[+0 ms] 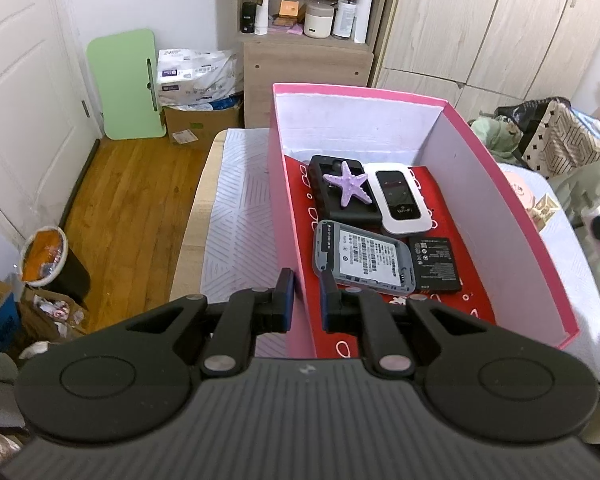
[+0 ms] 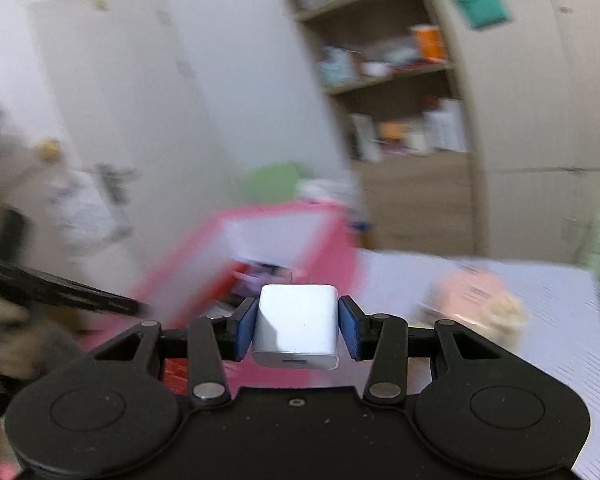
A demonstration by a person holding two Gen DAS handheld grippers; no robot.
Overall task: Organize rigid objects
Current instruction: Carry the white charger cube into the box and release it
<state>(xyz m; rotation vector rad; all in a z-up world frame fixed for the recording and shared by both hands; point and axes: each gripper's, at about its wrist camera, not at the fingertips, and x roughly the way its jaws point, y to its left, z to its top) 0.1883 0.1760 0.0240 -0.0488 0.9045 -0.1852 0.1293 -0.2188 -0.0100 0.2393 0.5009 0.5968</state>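
The right gripper (image 2: 299, 330) clamps a white charger block (image 2: 296, 326) between its blue pads (image 2: 246, 330), pressing on the block's two flat side faces, with the slotted port face turned back toward the camera. The block looks a hard, smooth plastic cube, light and stiff, likely slippery under a loose pinch; the broad opposite sides now taken seem the surest hold. Its slightly longer axis runs forward along the fingers, away from the lens. Beyond it, blurred, lies the pink box (image 2: 260, 216) on a pale patterned cloth. The left gripper (image 1: 307, 300), nearly closed, pinches the box's near-left wall (image 1: 288, 216). Inside, on a red liner, rest a purple starfish (image 1: 346, 186), a Wi-Fi router (image 1: 398, 196), a grey casing (image 1: 362, 260) and a black battery (image 1: 436, 264).
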